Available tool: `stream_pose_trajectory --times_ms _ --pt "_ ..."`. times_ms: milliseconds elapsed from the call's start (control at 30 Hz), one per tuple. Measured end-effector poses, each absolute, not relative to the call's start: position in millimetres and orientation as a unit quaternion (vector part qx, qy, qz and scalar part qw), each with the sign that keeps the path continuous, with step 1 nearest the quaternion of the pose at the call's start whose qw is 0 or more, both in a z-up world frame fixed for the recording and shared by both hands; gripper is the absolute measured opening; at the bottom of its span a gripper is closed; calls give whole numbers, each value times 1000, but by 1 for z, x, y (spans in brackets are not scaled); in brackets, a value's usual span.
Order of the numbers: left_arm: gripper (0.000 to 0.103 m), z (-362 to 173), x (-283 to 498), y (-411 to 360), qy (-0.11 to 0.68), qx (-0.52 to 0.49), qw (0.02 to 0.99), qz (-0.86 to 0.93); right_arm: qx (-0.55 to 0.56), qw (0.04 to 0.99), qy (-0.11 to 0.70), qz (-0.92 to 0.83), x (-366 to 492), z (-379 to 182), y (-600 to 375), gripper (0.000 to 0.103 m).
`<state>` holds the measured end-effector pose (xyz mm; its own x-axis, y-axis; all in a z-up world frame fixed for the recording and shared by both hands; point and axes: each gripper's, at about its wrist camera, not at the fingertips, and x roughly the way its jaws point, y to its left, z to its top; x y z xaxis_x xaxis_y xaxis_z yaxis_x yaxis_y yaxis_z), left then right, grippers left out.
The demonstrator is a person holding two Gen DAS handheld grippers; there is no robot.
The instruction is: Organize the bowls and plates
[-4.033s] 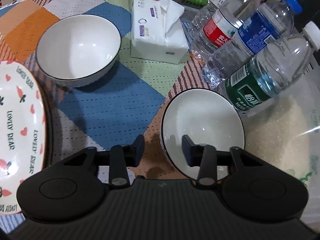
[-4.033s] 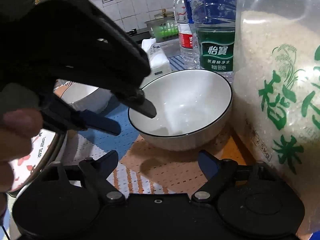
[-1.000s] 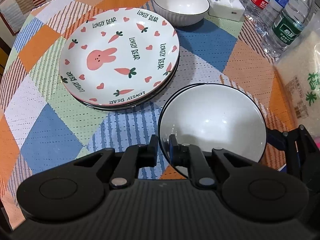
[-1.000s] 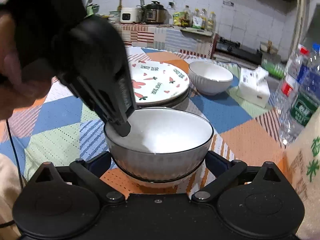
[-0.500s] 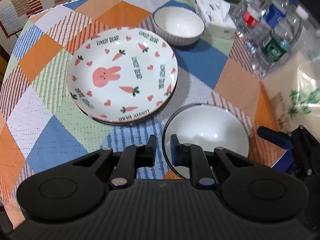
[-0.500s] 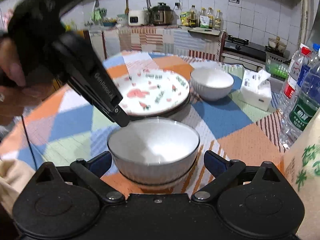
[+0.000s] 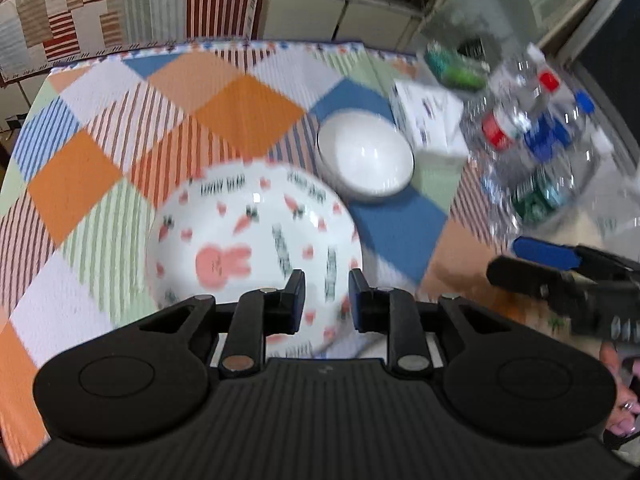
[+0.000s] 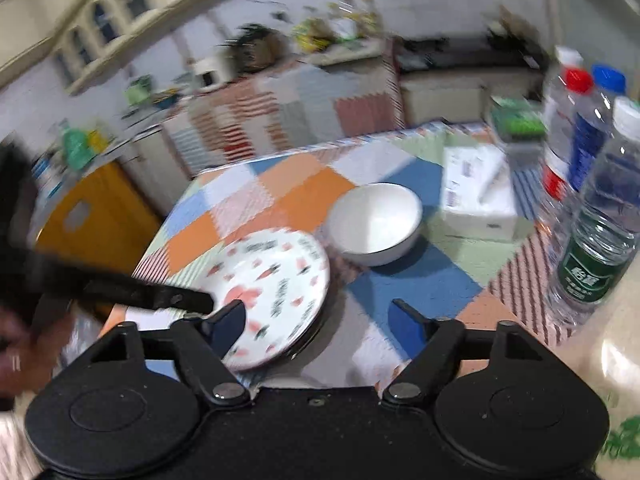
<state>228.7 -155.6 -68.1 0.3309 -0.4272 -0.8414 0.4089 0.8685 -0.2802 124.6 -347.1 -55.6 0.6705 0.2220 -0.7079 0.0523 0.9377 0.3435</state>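
A stack of plates (image 7: 256, 240), the top one printed with a pink rabbit and carrots, lies mid-table. Behind it to the right sits a white bowl (image 7: 366, 156) with a dark rim. My left gripper (image 7: 326, 300) hovers above the plates' near edge. Its jaws are opening, a narrow gap apart, with nothing between them. My right gripper (image 8: 320, 320) hangs over the plates (image 8: 280, 280) and the cloth, short of the bowl (image 8: 376, 220). Its jaws are closing but stand wide apart and hold nothing. No other bowl is in view. Both views are blurred.
A tissue box (image 8: 476, 196) stands right of the bowl. Several water bottles (image 8: 596, 220) and a bag of rice (image 8: 608, 360) crowd the right edge. A patchwork cloth (image 7: 100, 184) covers the table. A green basket (image 7: 456, 68) sits at the back.
The left gripper let go of the near bowl's rim. Both grippers rose and drew back, and that bowl dropped out of view. The right jaws narrowed.
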Motion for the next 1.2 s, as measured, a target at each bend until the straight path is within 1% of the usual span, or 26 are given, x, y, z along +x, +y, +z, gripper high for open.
stream_pose_trajectory --times_ms 133,200,300,400,667,833,900,1000,1067,1133,1200 --pt "27 -75 258 -166 537 -8 805 -252 265 859 437 21 167 -69 -376 69" --pt "27 -75 270 -167 535 -26 806 -252 283 845 453 3 188 -81 -382 67" --pt "27 -78 290 -172 533 -52 804 -256 287 840 460 -22 212 -97 -382 62" --pt "28 -86 307 -185 530 -51 809 -248 293 841 453 -38 234 -112 -383 61" --pt "28 -109 348 -210 510 -55 829 -225 245 843 469 -95 273 -154 -377 53" --pt "28 -129 358 -216 529 -96 814 -220 238 842 474 -99 279 -173 -381 35" --pt "28 -136 357 -220 532 -87 813 -219 254 838 473 -97 276 -179 -386 29" --pt "28 -144 355 -225 532 -69 816 -214 288 838 455 -86 268 -185 -396 27" --pt "28 -148 353 -226 529 -69 818 -216 289 840 450 -89 265 -187 -398 23" --pt "26 -152 352 -228 528 -70 817 -222 287 839 453 -90 263 -190 -401 16" --pt "26 -154 351 -230 530 -72 813 -230 306 832 453 -92 262 -195 -408 16"
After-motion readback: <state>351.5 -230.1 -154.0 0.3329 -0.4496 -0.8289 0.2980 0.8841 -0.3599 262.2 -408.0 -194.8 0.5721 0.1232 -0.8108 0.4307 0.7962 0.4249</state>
